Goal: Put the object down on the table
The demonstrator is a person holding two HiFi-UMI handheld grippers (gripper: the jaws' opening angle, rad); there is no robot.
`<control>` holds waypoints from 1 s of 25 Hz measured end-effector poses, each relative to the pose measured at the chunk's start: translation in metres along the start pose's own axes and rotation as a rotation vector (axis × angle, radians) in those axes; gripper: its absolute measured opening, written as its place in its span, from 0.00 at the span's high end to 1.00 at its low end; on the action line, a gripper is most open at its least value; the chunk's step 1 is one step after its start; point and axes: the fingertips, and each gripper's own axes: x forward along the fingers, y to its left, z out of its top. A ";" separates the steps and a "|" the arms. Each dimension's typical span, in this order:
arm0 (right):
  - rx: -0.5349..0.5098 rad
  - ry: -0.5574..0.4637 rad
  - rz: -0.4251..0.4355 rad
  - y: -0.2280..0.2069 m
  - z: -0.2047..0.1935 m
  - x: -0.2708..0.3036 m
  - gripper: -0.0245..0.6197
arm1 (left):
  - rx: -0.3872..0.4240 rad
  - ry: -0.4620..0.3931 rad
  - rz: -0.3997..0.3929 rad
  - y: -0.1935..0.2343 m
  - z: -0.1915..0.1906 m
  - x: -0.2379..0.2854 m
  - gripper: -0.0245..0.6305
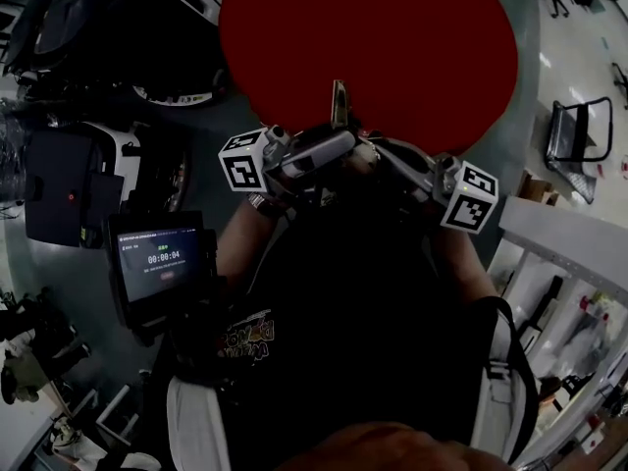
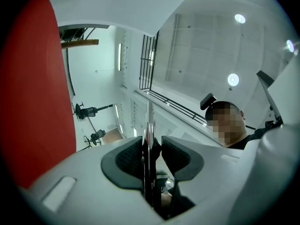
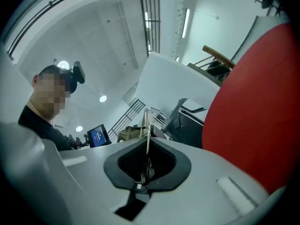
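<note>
A thin, flat metal piece (image 1: pixel 339 104) stands upright in front of the person's chest, at the near edge of the round red table (image 1: pixel 392 37). My left gripper (image 1: pixel 329 150) comes in from the left and my right gripper (image 1: pixel 378 153) from the right, and the two meet at the foot of the piece. In the left gripper view the shiny strip (image 2: pixel 148 125) sits between the dark pads of the left gripper (image 2: pixel 151 149). The right gripper (image 3: pixel 146 161) has its pads closed on the same thin strip (image 3: pixel 146 125), seen edge-on.
The red table (image 2: pixel 33 88) (image 3: pixel 262 116) fills one side of each gripper view. A small screen with a timer (image 1: pixel 162 260) stands at the lower left beside a black case (image 1: pixel 69 184). A white shelf (image 1: pixel 564 229) is at the right.
</note>
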 end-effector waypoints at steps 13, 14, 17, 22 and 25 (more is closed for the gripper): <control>0.104 -0.238 -0.344 -0.095 0.059 -0.102 0.95 | 0.255 0.224 0.572 0.113 -0.031 -0.049 0.77; 0.083 -0.235 -0.408 -0.110 0.068 -0.114 0.95 | 0.277 0.314 0.631 0.128 -0.051 -0.050 0.77; -0.019 -0.181 -0.640 -0.165 0.100 -0.154 0.95 | 0.256 0.453 0.694 0.158 -0.095 -0.042 0.77; -0.361 0.114 -0.928 -0.275 0.144 -0.190 0.95 | 0.120 0.337 0.789 0.200 -0.110 -0.052 0.77; -0.463 0.294 -0.967 -0.341 0.168 -0.180 0.95 | 0.086 0.247 0.834 0.215 -0.101 -0.051 0.78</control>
